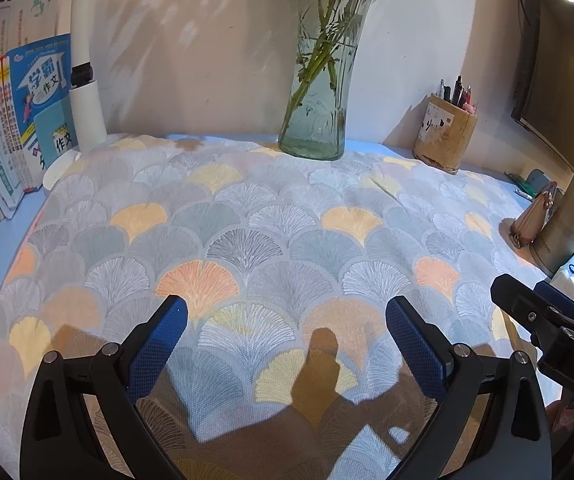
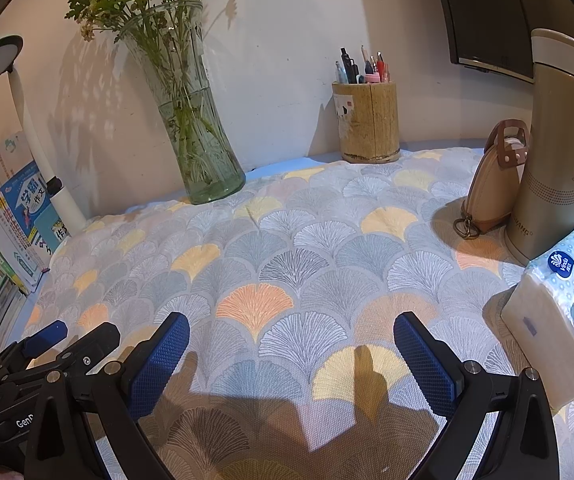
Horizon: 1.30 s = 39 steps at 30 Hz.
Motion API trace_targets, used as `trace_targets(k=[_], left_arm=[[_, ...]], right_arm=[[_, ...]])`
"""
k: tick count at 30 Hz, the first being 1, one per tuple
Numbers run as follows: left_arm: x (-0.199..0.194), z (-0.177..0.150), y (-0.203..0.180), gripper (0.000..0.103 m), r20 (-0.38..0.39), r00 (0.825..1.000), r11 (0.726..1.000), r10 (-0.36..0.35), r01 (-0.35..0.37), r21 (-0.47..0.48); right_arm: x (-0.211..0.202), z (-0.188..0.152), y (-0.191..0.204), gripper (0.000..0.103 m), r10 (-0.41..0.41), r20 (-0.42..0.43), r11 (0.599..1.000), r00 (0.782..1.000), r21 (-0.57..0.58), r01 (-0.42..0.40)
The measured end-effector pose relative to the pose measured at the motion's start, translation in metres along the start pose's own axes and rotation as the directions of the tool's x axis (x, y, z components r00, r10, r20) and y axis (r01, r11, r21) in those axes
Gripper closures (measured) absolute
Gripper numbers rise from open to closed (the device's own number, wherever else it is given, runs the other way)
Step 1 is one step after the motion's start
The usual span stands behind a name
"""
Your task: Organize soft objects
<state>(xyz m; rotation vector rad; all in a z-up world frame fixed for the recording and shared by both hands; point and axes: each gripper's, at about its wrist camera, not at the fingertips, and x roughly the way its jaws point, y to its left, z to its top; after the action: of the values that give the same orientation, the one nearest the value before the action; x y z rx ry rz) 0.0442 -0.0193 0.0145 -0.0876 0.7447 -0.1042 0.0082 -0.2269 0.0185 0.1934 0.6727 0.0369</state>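
Note:
A soft cloth with a grey, yellow and orange fan-leaf pattern (image 1: pixel 271 232) lies spread flat over the blue desk; it also fills the right wrist view (image 2: pixel 295 264). My left gripper (image 1: pixel 286 316) is open and empty, hovering just above the cloth's near part. My right gripper (image 2: pixel 292 334) is open and empty too, above the cloth's near edge. The right gripper shows at the right edge of the left wrist view (image 1: pixel 543 320), and the left gripper at the lower left of the right wrist view (image 2: pixel 47 352).
A glass vase with green stems (image 1: pixel 319 80) (image 2: pixel 191 120) stands at the back. A wooden pen holder (image 2: pixel 369 122), a tan pouch (image 2: pixel 495 180), a beige bottle (image 2: pixel 555 148) and a tissue pack (image 2: pixel 559 316) stand on the right. Books (image 1: pixel 19 120) and a white lamp (image 1: pixel 85 80) stand at the left.

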Motion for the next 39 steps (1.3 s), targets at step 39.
trace_targets(k=[39], left_arm=[[0.002, -0.035, 0.003, 0.000, -0.203, 0.969, 0.989, 0.144, -0.145, 0.007]], right_arm=[[0.013, -0.021, 0.004, 0.000, -0.095, -0.208, 0.995, 0.973, -0.055, 0.085]])
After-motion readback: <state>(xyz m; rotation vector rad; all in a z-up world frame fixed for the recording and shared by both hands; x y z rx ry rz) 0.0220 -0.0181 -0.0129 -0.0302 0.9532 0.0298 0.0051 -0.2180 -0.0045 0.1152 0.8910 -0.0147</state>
